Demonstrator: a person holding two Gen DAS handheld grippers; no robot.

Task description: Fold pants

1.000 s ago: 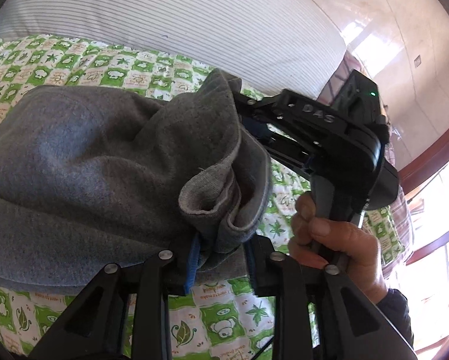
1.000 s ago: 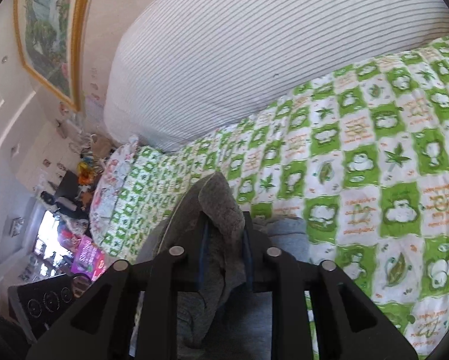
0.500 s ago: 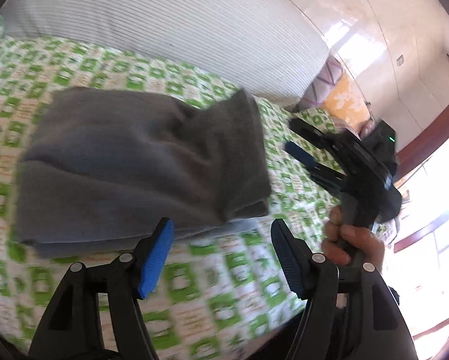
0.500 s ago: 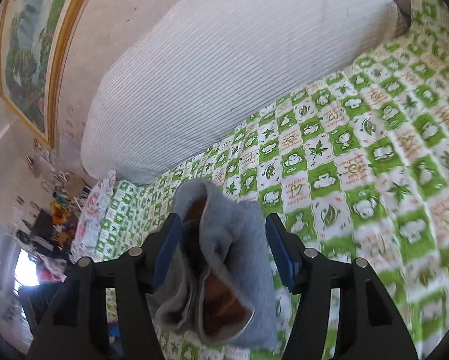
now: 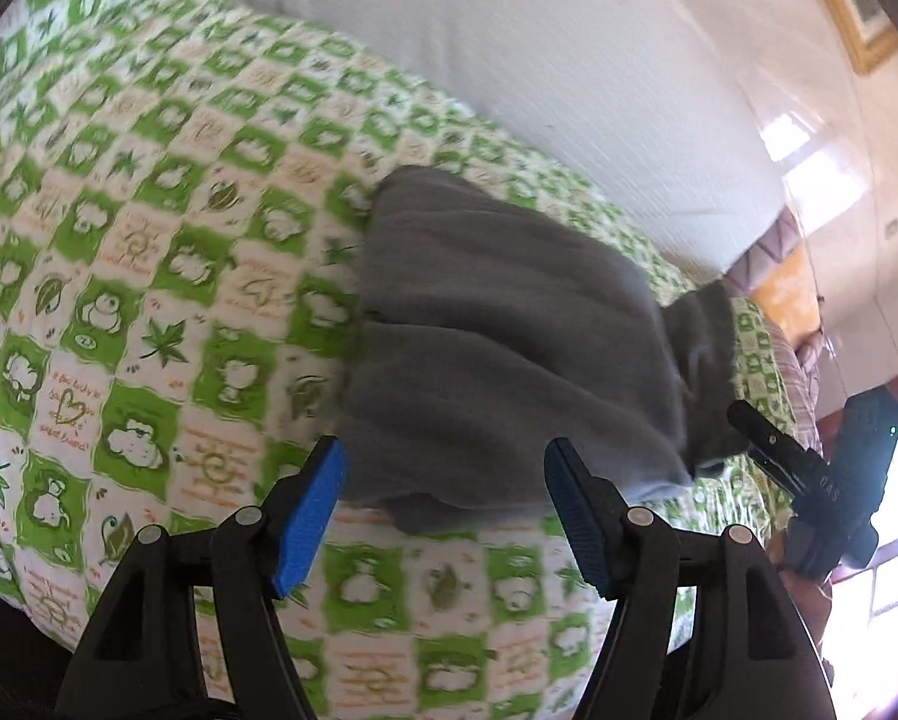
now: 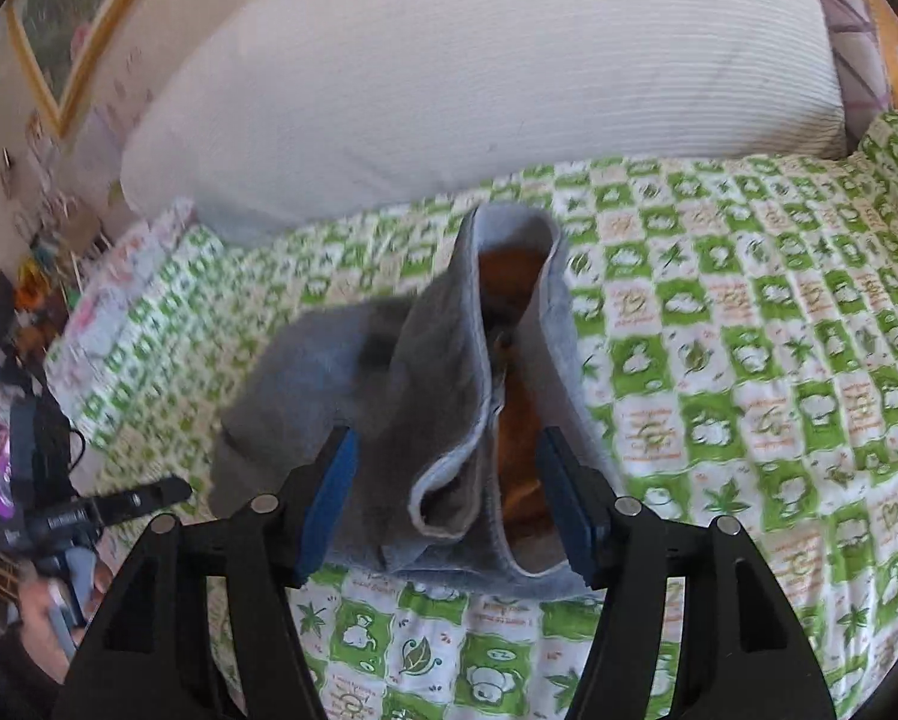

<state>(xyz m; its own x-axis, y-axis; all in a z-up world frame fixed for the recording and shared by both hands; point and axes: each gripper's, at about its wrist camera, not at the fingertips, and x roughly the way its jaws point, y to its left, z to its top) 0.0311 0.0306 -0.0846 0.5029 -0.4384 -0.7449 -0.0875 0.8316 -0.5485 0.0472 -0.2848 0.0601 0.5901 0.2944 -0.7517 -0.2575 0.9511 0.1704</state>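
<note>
Left wrist view shows your gray pants (image 5: 508, 360) folded on the green checked bed (image 5: 149, 300). Your left gripper (image 5: 443, 510) and right gripper (image 6: 446, 504) have just released, jaws spread. Next, judge whether the upright waistband needs flattening.

L gripper (image 5: 443, 510) + R gripper (image 6: 446, 507): both gaping, nothing pinched, angled down.

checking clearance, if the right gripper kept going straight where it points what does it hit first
Most likely the pants, lying folded on the bedspread right ahead between the open jaws of the right gripper; depth is hard to judge.
</note>
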